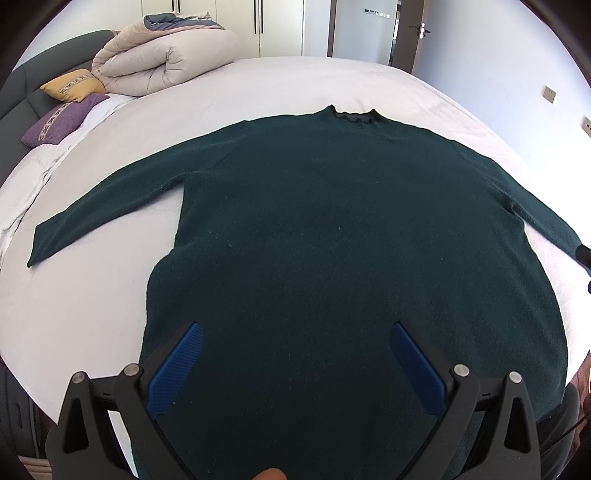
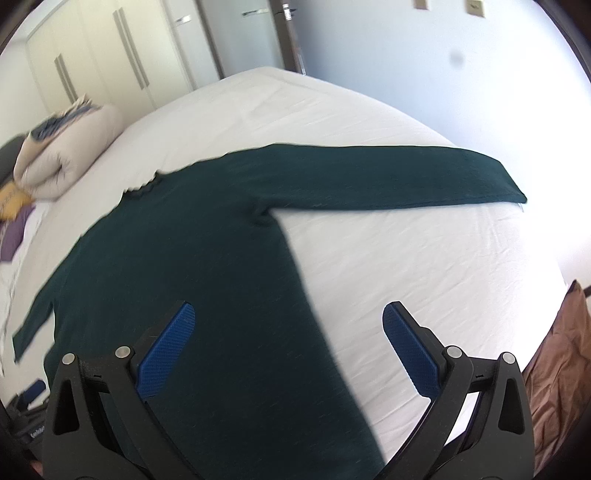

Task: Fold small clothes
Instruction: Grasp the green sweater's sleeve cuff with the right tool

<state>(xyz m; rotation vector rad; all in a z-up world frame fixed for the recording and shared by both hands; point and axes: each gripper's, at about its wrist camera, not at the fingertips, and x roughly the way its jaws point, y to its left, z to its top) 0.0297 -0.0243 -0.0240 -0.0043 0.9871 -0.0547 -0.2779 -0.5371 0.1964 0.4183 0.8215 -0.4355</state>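
A dark green long-sleeved sweater point(image 1: 332, 229) lies flat on a white bed point(image 1: 92, 310), collar far, both sleeves spread out sideways. My left gripper point(image 1: 295, 332) is open and empty above the sweater's lower body. In the right wrist view the sweater point(image 2: 192, 258) fills the left half, with its right sleeve point(image 2: 406, 173) stretched out to the right. My right gripper point(image 2: 286, 314) is open and empty, hovering over the sweater's right side edge, one finger over the cloth and one over the bare sheet.
A rolled beige duvet point(image 1: 162, 55) and yellow point(image 1: 74, 85) and purple point(image 1: 62, 118) cushions lie at the bed's far left. White wardrobes point(image 2: 110, 55) and a door point(image 1: 406, 33) stand behind. Brown fabric point(image 2: 561, 369) lies off the bed's right edge.
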